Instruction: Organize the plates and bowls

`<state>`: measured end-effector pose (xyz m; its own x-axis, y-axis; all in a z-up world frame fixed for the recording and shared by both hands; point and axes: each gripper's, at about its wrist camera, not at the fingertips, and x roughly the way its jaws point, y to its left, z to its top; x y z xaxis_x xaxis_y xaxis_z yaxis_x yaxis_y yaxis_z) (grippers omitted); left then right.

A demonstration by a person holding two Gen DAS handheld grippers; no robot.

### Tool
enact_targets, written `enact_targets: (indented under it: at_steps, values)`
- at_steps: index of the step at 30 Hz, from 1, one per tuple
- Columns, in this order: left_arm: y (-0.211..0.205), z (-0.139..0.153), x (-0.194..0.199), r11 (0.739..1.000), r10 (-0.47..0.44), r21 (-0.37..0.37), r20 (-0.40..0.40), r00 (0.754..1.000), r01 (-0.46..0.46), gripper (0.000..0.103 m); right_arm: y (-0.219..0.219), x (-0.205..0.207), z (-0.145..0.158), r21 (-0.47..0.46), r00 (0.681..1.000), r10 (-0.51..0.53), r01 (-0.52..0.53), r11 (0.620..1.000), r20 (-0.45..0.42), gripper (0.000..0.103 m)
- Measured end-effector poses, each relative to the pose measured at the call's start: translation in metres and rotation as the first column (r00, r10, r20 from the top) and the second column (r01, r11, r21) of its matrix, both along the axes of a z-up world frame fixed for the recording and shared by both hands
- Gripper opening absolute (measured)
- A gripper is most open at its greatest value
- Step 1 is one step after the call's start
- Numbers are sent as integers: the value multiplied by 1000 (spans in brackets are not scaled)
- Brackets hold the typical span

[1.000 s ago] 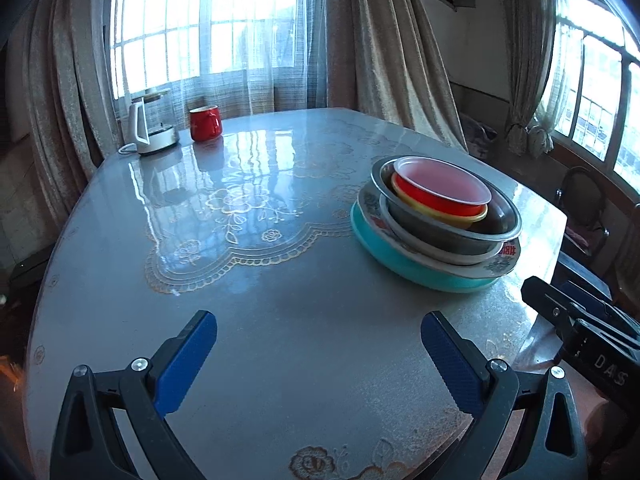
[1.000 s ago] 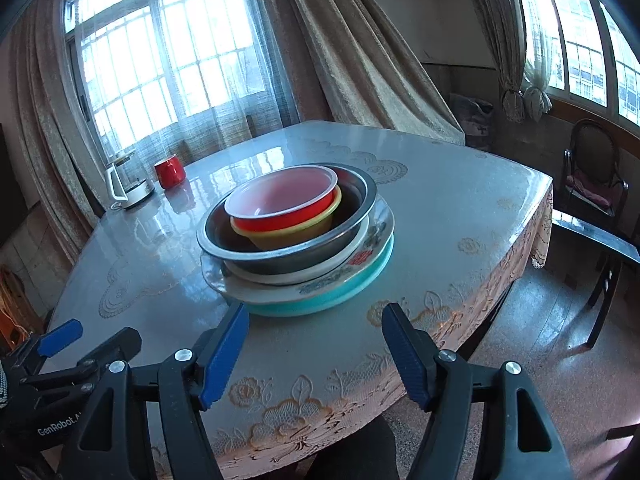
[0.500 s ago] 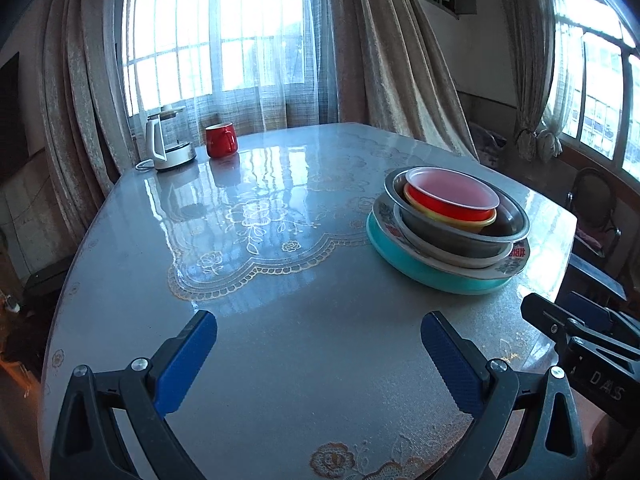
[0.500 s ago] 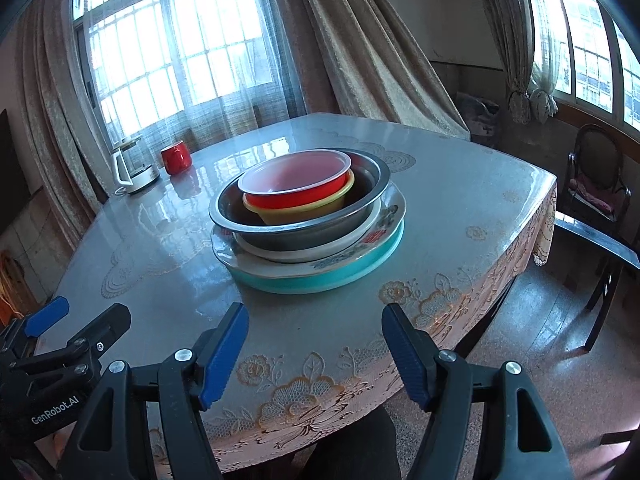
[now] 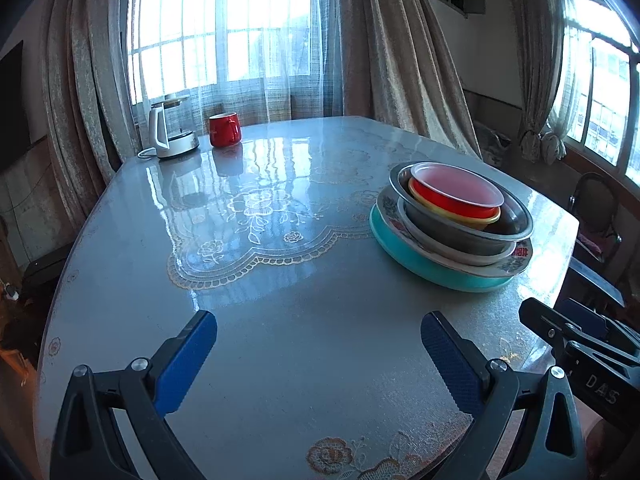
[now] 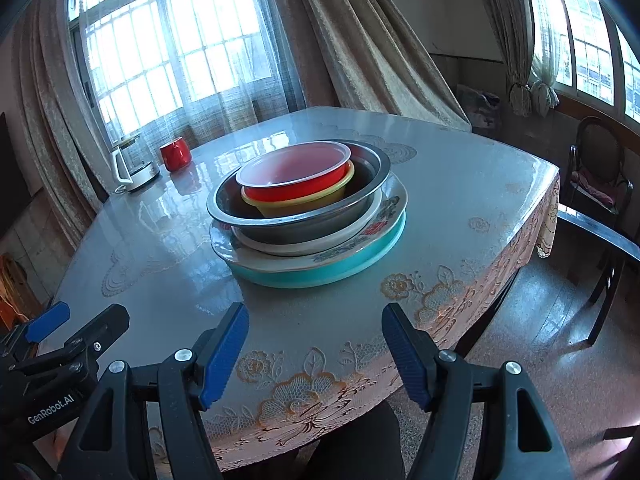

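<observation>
My left gripper (image 5: 318, 354) hangs wide open and empty left of the nested stack of plates and bowls (image 6: 308, 216); my right gripper (image 6: 314, 344), likewise, sits just before it. Everything already sits stacked on the desk (image 5: 260, 280), so I keep clear.

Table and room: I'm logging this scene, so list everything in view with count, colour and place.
Red bowl: 1, red, white inside, top of stack.
Yellow bowl: 1, under the red bowl.
Steel basin: 1, silver, holds both bowls.
White dish: 1, under the basin.
Floral plate: 1, white, patterned.
Teal plate: 1, stack bottom.
Mug: 1, red, far edge.
Kettle: 1, white, beside the mug.
Table: 1, lace cloth under clear cover.
Chair: 1, dark, right.
Left gripper: open, empty.
Right gripper: open, empty.
</observation>
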<state>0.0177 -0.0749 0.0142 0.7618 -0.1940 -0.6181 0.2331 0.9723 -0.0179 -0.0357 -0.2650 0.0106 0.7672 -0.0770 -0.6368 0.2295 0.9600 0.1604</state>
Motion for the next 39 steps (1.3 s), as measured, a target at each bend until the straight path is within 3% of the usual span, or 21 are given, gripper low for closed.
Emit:
enact_targets:
  at_steps: [39]
  values:
    - [-7,2,-3,999,-22,28,2,1000,22,103,-2,2,-4,21,1000,-5,6,1000,-18,70]
